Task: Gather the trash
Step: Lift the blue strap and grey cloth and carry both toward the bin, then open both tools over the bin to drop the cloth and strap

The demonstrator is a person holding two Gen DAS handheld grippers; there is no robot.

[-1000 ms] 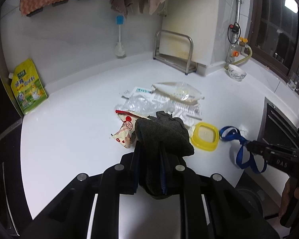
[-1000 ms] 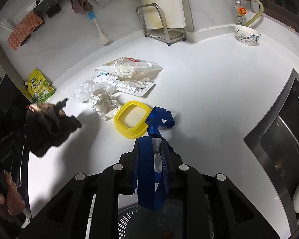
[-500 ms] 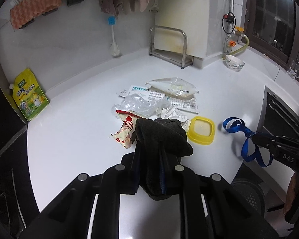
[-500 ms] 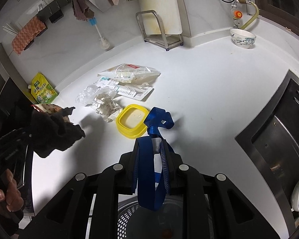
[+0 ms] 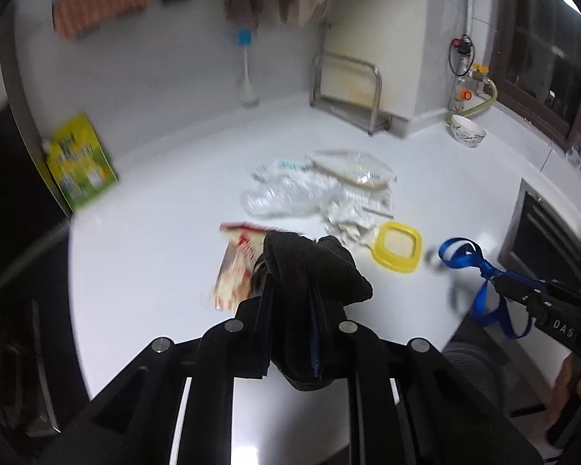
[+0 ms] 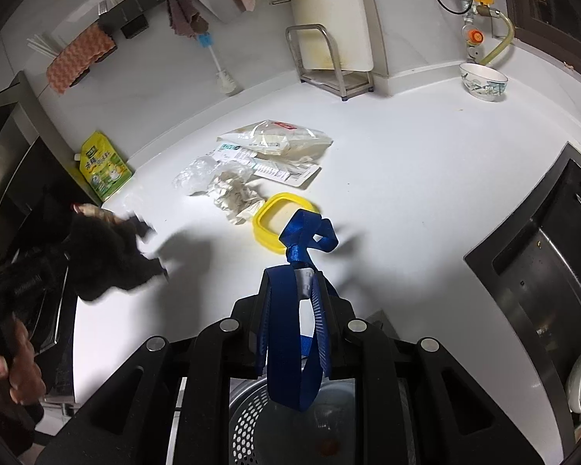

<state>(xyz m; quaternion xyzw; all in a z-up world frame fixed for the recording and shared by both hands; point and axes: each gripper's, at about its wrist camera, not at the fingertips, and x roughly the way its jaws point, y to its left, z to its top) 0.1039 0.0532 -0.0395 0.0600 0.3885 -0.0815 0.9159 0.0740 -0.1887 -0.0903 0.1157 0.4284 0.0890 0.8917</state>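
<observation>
My left gripper (image 5: 290, 290) is shut on a dark cloth (image 5: 313, 267), and a red and white snack wrapper (image 5: 236, 267) hangs beside the cloth, lifted above the white counter (image 5: 155, 232). In the right wrist view the same cloth (image 6: 100, 255) is blurred at the left. My right gripper (image 6: 296, 275) is shut on a knotted blue strap (image 6: 306, 232), whose loop dangles over a perforated metal bin (image 6: 251, 418). On the counter lie a yellow lid (image 6: 263, 228), crumpled paper (image 6: 236, 193), clear plastic (image 6: 193, 174) and flat packets (image 6: 275, 139).
A green pouch (image 6: 104, 170) leans at the back left. A metal rack (image 6: 329, 73), a brush (image 6: 220, 69) and a bowl (image 6: 484, 81) stand along the back wall. A dark recessed hob or sink (image 6: 542, 263) borders the counter on the right.
Both grippers have lifted and drawn back from the counter with their loads. The bin shows more fully under the right gripper. The left wrist view is now blurred.
</observation>
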